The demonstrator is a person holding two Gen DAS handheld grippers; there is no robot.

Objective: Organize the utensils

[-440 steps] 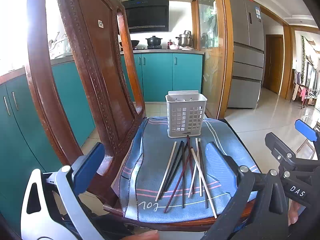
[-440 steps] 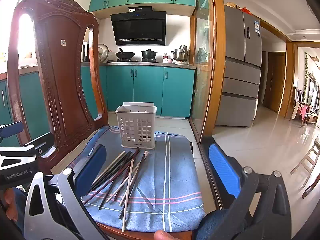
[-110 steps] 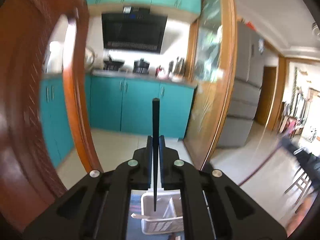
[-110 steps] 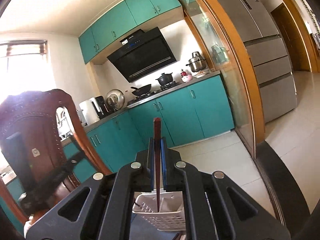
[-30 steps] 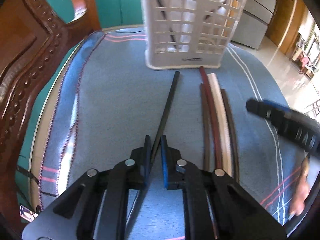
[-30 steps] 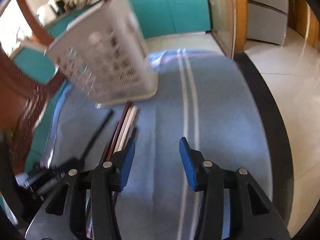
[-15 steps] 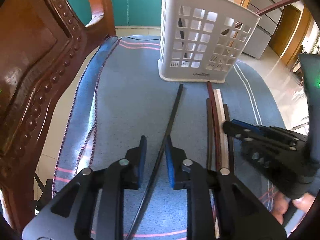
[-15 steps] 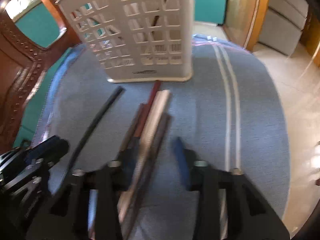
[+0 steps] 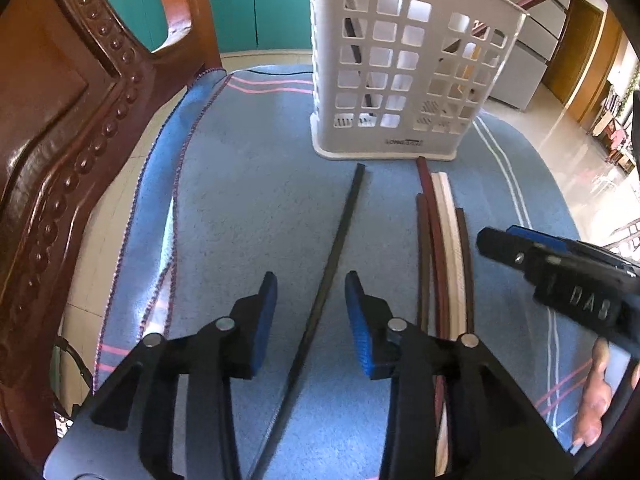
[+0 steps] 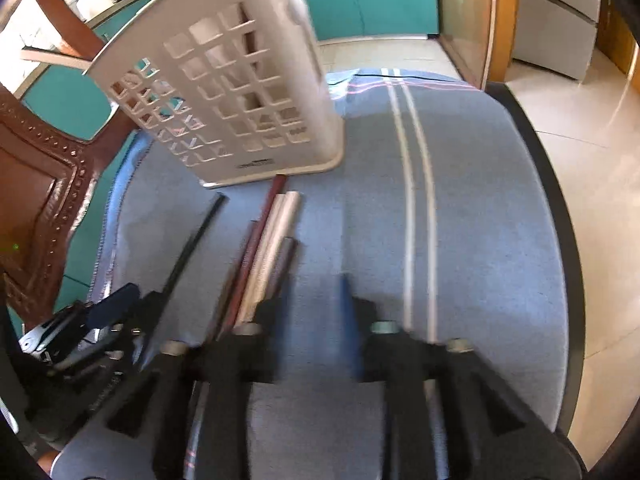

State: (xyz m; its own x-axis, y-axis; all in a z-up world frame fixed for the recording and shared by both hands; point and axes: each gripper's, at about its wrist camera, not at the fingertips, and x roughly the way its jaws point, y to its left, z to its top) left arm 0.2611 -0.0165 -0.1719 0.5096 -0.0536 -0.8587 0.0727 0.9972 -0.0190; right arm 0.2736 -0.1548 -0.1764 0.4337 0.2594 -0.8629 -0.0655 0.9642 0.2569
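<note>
A white slotted utensil basket point(image 9: 404, 76) stands on a blue cloth point(image 9: 248, 208) on a wooden chair seat, with chopsticks inside it. A black chopstick point(image 9: 336, 248) lies on the cloth between the open jaws of my left gripper point(image 9: 310, 312). Several brown, dark red and cream chopsticks point(image 9: 440, 240) lie to its right. My right gripper point(image 10: 312, 312) is open and empty, just right of that bundle point(image 10: 268, 248); it also shows in the left wrist view point(image 9: 560, 272). The basket point(image 10: 232, 92) stands beyond it.
The carved wooden chair back point(image 9: 60, 120) rises close on the left. The seat's dark edge point(image 10: 548, 184) drops to a tiled floor on the right. Teal cabinets point(image 9: 256, 0) stand behind.
My left gripper has opened wider around the black chopstick, which stays on the cloth. My right gripper has shifted right, from over the bundle to just beside it.
</note>
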